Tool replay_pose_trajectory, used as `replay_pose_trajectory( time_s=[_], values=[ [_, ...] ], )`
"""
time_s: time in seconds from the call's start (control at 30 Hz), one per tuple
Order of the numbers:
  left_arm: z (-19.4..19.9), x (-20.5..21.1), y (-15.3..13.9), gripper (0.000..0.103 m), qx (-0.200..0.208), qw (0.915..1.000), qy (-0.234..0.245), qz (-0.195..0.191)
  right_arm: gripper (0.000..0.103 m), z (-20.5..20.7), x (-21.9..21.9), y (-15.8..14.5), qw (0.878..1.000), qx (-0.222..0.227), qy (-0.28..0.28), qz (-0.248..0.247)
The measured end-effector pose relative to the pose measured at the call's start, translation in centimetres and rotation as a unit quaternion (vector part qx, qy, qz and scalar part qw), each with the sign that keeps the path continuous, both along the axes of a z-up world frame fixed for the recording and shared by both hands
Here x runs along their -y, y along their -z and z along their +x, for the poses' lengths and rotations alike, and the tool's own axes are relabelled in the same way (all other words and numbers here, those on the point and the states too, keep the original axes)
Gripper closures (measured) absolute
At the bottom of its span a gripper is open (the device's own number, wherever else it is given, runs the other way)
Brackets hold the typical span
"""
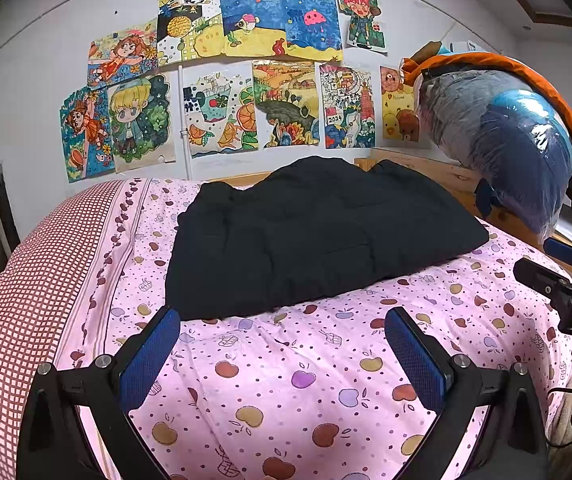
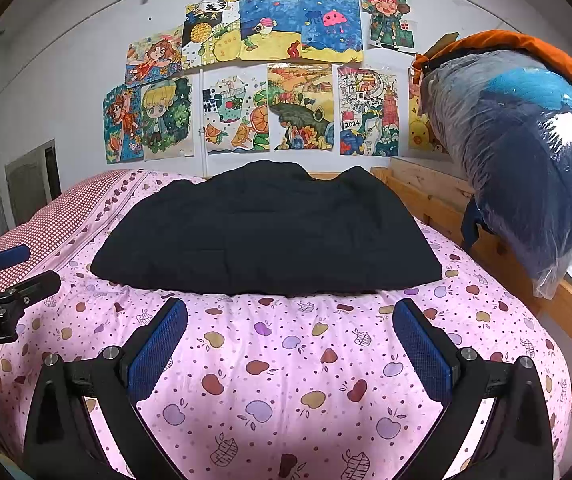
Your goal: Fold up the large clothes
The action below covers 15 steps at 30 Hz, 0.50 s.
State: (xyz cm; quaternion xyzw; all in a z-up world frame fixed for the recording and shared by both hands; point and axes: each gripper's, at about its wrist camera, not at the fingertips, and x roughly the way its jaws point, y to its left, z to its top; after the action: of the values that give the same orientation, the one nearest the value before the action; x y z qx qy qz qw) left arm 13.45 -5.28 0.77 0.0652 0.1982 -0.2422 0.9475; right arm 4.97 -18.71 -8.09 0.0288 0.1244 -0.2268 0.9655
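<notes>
A large black garment [image 1: 310, 240] lies in a folded, roughly rectangular shape on the pink fruit-print bedcover [image 1: 286, 380], towards the wall. It also shows in the right wrist view [image 2: 266, 236]. My left gripper [image 1: 282, 316] is open and empty, hovering over the bedcover just short of the garment's near edge. My right gripper [image 2: 290, 308] is open and empty, also just short of the near edge. Each gripper appears at the side of the other's view: the right one [image 1: 566, 280] and the left one [image 2: 2, 280].
A clear plastic bag of bedding [image 2: 526, 168] with an orange cover rests on the wooden bed rail [image 2: 426, 196] at the right. Children's drawings [image 2: 270, 76] cover the wall behind. A red checked strip [image 1: 18, 300] edges the bedcover on the left.
</notes>
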Motion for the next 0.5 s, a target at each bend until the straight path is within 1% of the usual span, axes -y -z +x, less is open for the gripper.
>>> replay_pose_trajectory(
  time_s=[0.5],
  values=[
    [0.03,-0.07,0.02,0.000,-0.002,1.0000,-0.001,0.001,0.002,0.00,-0.04,0.06,1.000,0.001,0.000,0.001]
  ],
)
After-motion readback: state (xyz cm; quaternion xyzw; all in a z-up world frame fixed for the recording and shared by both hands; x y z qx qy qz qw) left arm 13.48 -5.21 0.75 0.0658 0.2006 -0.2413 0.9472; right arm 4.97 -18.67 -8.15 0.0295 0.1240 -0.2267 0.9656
